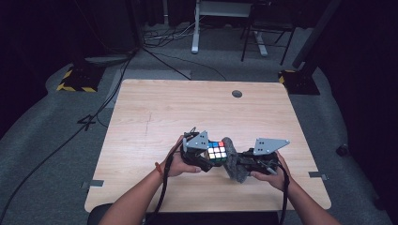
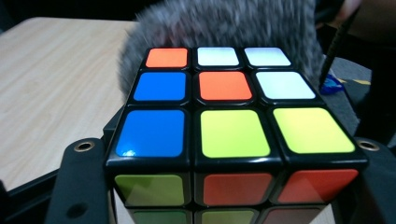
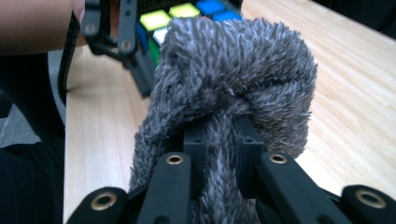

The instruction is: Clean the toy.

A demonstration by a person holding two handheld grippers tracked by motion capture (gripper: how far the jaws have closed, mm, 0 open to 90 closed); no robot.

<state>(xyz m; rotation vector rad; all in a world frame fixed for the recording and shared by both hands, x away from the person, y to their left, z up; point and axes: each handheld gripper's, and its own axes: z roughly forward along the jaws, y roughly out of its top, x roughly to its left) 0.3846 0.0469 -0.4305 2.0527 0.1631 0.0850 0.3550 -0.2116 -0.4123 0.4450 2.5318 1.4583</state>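
A scrambled Rubik's cube (image 1: 216, 151) is held just above the wooden table (image 1: 155, 117), and my left gripper (image 1: 212, 157) is shut on it. In the left gripper view the cube (image 2: 229, 126) shows blue, orange, white and yellow tiles between my black jaws. A fuzzy grey cloth (image 1: 231, 160) is pressed against the cube's right side, with my right gripper (image 1: 238, 164) shut on it. In the right gripper view the bunched cloth (image 3: 224, 93) is pinched between the jaws, and the cube (image 3: 187, 14) peeks out behind it. The same cloth (image 2: 224, 25) rises behind the cube.
A round cable hole (image 1: 237, 93) sits near the table's far edge. A desk frame (image 1: 220, 18) and cables lie on the grey floor beyond. Yellow-black striped stand bases (image 1: 77, 79) flank the far corners. The person's forearms come in from the near edge.
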